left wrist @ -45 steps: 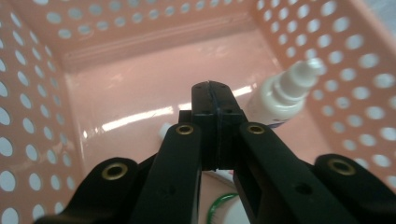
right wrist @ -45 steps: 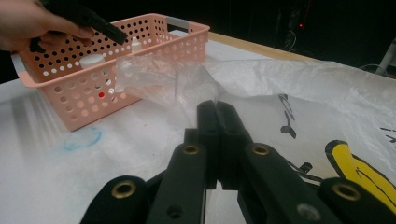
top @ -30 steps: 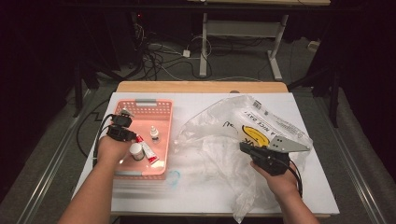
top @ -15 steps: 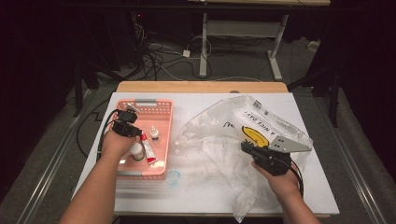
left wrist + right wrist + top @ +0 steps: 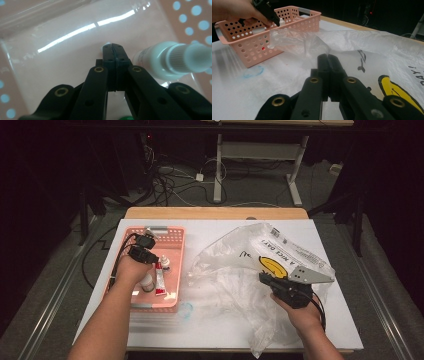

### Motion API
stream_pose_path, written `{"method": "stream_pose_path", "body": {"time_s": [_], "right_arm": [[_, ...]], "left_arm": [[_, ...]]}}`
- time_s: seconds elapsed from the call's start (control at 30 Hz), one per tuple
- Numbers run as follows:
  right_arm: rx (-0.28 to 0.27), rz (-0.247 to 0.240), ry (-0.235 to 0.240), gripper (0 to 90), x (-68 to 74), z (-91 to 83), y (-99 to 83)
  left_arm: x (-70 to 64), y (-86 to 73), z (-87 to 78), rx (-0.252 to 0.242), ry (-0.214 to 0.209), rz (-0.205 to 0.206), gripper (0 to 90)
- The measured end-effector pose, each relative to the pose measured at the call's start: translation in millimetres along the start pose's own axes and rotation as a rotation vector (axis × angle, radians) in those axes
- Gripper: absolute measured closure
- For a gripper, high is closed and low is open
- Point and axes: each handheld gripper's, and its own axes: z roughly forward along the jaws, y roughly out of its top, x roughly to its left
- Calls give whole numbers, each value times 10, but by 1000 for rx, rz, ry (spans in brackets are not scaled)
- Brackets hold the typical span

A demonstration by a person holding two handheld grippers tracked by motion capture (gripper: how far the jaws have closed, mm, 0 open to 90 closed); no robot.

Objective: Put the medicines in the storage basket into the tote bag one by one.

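My left tongs [image 5: 146, 241] hang over the pink basket [image 5: 172, 295] at left centre of the high view, jaws pressed together on nothing; a white bottle [image 5: 170, 60] lies just right of their tips. My right tongs [image 5: 263, 279], lower right, are clamped on the clear plastic bag [image 5: 235, 270] spread across the desk [image 5: 210, 227].

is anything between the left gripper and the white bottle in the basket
Nothing visible. In the left gripper view the left gripper, jaws shut, sits right beside the white bottle over the pink basket floor, with no item between them. A clear glossy sheet lies under the gripper, not across the gap.
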Motion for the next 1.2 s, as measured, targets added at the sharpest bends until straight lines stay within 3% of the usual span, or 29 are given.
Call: {"method": "stream_pose_path", "body": {"time_s": [0.73,0.9,1.07,1.13,1.2], "right_arm": [[1,9,-4,900,0,-4,-10],[1,6,-5,900,-3,-12,-9],[0,3,-6,900,-8,-14,-7],[0,4,-5,900,-7,-12,-6],[0,7,-6,900,-2,-11,-6]], "left_arm": [[-272,145,88,24,14,86,877],[-217,126,30,-5,30,61,877],[-114,93,-62,-32,37,7,871],[-70,94,-36,-4,4,-34,734],[-67,99,-18,5,17,-53,592]]}}
